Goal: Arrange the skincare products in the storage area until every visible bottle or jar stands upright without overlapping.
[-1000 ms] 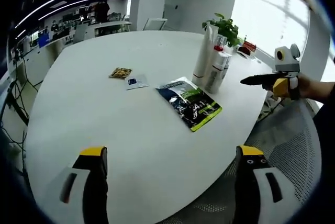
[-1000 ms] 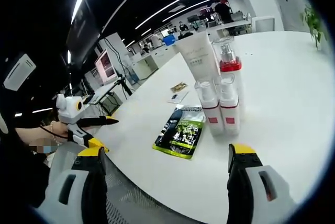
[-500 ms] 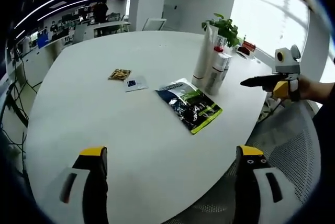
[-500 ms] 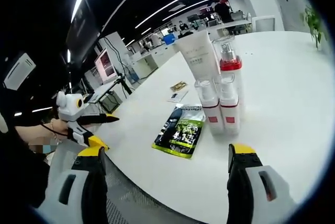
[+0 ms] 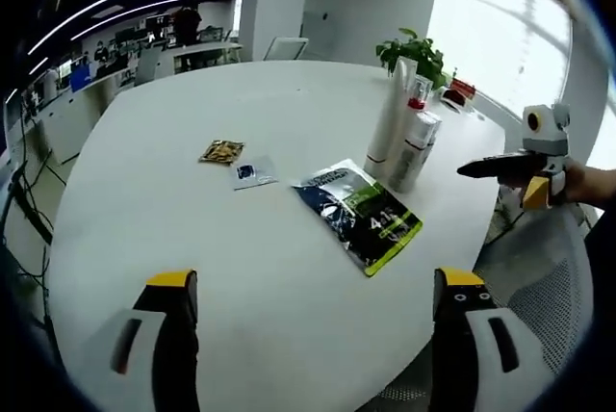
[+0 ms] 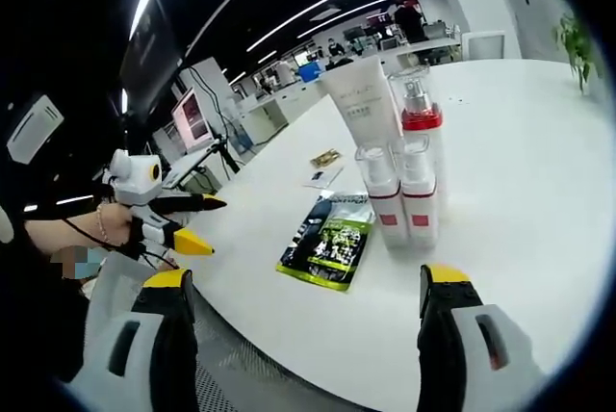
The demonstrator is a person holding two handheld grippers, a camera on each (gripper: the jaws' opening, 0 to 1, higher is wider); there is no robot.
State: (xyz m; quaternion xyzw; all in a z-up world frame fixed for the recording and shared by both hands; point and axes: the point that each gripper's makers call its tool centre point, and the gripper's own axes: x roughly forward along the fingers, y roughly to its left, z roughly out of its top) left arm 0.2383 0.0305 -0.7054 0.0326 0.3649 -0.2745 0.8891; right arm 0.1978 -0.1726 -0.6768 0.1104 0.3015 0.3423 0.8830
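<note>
A white tube [image 6: 364, 99], a pump bottle with a red collar [image 6: 421, 128] and two small red-banded bottles [image 6: 380, 195] stand upright in a tight cluster on the white table [image 6: 539, 142]. In the left gripper view the same cluster [image 5: 404, 138] stands at the table's far right. A green-and-black pouch [image 5: 361, 215] lies flat beside it. My right gripper [image 6: 306, 279] is open, empty and short of the table edge. My left gripper [image 5: 316, 282] is open over the near edge, holding nothing. Each gripper also appears in the other's view, the left gripper [image 6: 197, 224] and the right gripper [image 5: 496, 173], both off the table.
A gold sachet [image 5: 221, 151] and a small blue sachet [image 5: 250, 172] lie mid-table. A potted plant [image 5: 414, 51] stands behind the cluster. A mesh chair [image 5: 539, 268] sits at the table's right edge. Desks and monitors [image 6: 192, 118] fill the room behind.
The left gripper view has shifted, so the pouch and bottles sit further right and lower. In the right gripper view the left gripper has edged closer to the table. No product has moved.
</note>
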